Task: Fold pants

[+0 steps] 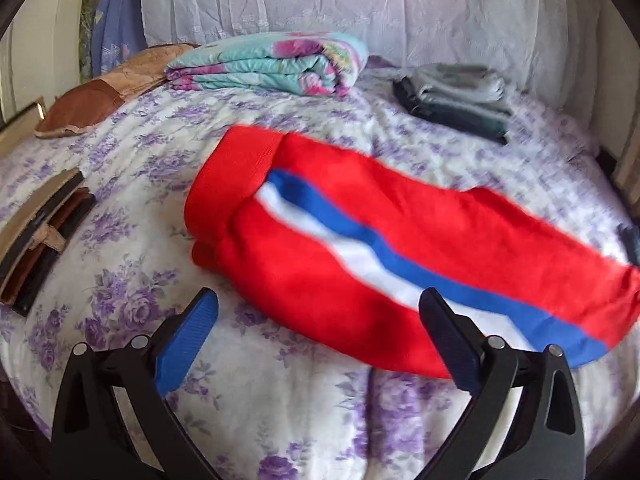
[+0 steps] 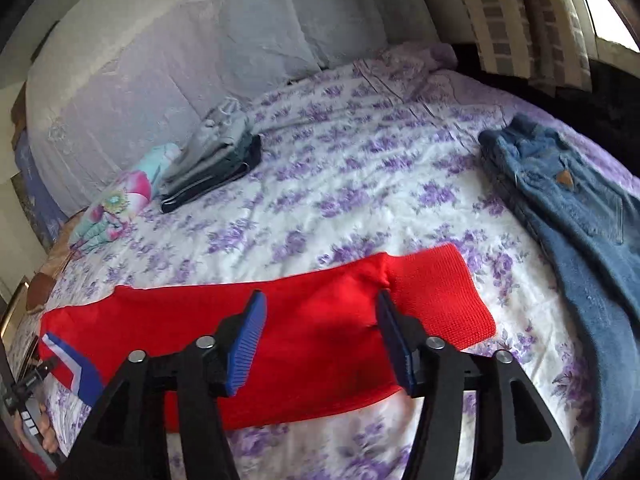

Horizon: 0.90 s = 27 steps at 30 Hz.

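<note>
Red pants (image 1: 360, 264) with a blue and white side stripe lie folded lengthwise on the floral bedspread (image 1: 132, 184). They also show in the right wrist view (image 2: 304, 332), ribbed cuff to the right. My left gripper (image 1: 316, 320) is open and empty, hovering over the near edge of the pants. My right gripper (image 2: 320, 332) is open and empty, just above the red fabric near the cuff end.
A folded floral blanket (image 1: 276, 64) and a stack of folded dark clothes (image 1: 456, 100) lie at the back. Blue jeans (image 2: 568, 216) lie to the right. Books and a wallet (image 1: 36, 232) sit at the left edge, next to a brown cushion (image 1: 92, 104).
</note>
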Available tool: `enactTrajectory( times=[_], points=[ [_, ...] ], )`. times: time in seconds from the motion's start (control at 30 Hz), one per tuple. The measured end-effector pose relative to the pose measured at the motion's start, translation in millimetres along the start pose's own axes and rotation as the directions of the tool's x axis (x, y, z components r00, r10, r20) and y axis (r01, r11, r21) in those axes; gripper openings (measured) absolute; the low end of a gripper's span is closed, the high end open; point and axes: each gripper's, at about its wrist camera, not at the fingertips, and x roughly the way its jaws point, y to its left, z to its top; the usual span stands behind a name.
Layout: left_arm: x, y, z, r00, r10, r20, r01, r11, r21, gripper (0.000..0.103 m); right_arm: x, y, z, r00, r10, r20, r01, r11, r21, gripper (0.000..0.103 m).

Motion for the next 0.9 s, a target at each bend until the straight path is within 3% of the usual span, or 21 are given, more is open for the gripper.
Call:
enactTrajectory(
  times=[0.03,0.1,0.17,0.23,0.27,0.3,0.33,0.4,0.47,0.57,0.63,0.73,0.83,0.9],
  points=[
    [-5.4,4.6,2.3,0.999,-0.029,0.016,0.030,0.999,-0.030,0.098,-8.5,13.5,-1.7,1.000,-0.010,0.014,0.011,0.998,-0.059,0.068],
    [-11.4,9.8,5.3,0.999,0.004,0.037,-0.002,0.999,-0.046,0.098,-13.1,40.0,-15.5,0.998,-0.066,0.020,0.068,0.976,-0.206,0.077],
    [-5.9,12.0,9.2,0.992,0.115,0.045,-0.115,0.993,-0.009,0.098,9.7,55.9,-36.6,0.986,-0.151,-0.063,0.121,0.932,-0.340,0.080],
    [11.1,22.3,10.0,0.973,0.230,-0.001,-0.230,0.973,0.016,0.098,34.1,52.1,-56.6,0.974,-0.183,-0.136,0.118,0.914,-0.387,0.082],
    [20.2,34.2,10.3,0.976,0.208,-0.069,-0.209,0.978,-0.018,0.099,29.1,50.1,-57.2,0.982,-0.162,-0.095,0.117,0.923,-0.367,0.082],
    [21.2,46.9,10.8,0.985,0.137,-0.101,-0.146,0.985,-0.090,0.099,23.3,49.9,-53.8,0.983,-0.155,-0.093,0.114,0.930,-0.349,0.082],
    [16.0,57.1,11.8,0.991,0.091,-0.093,-0.105,0.983,-0.154,0.099,15.8,48.4,-51.1,0.988,-0.131,-0.082,0.098,0.940,-0.326,0.082],
    [0.6,72.4,15.4,0.996,0.077,-0.044,-0.085,0.967,-0.239,0.098,-2.8,40.5,-44.9,0.998,-0.033,-0.049,0.020,0.972,-0.234,0.084],
    [-12.7,77.4,17.2,0.998,0.067,0.006,-0.062,0.961,-0.271,0.098,-10.7,24.1,-40.1,0.997,0.050,-0.055,-0.056,0.993,-0.100,0.085],
    [-24.5,70.8,19.2,0.999,0.020,0.048,-0.006,0.964,-0.265,0.098,-13.5,-5.5,-43.1,0.984,0.152,-0.096,-0.142,0.984,0.110,0.085],
    [-27.9,55.3,20.5,0.999,-0.003,0.054,0.015,0.975,-0.220,0.098,-14.1,-24.0,-49.5,0.978,0.176,-0.112,-0.148,0.964,0.221,0.085],
    [-23.4,18.5,17.4,0.998,-0.024,0.058,0.029,0.995,-0.091,0.098,-17.6,-52.1,-54.2,0.962,0.262,-0.071,-0.219,0.905,0.366,0.085],
    [-4.5,-17.0,8.1,0.997,0.032,0.064,-0.036,0.998,0.057,0.098,-12.8,-70.3,-55.6,0.945,0.325,-0.043,-0.265,0.835,0.482,0.085],
    [3.7,-26.5,0.2,0.994,0.084,0.072,-0.091,0.991,0.103,0.098,-4.7,-82.5,-54.3,0.931,0.364,-0.026,-0.289,0.778,0.558,0.085]
  ],
)
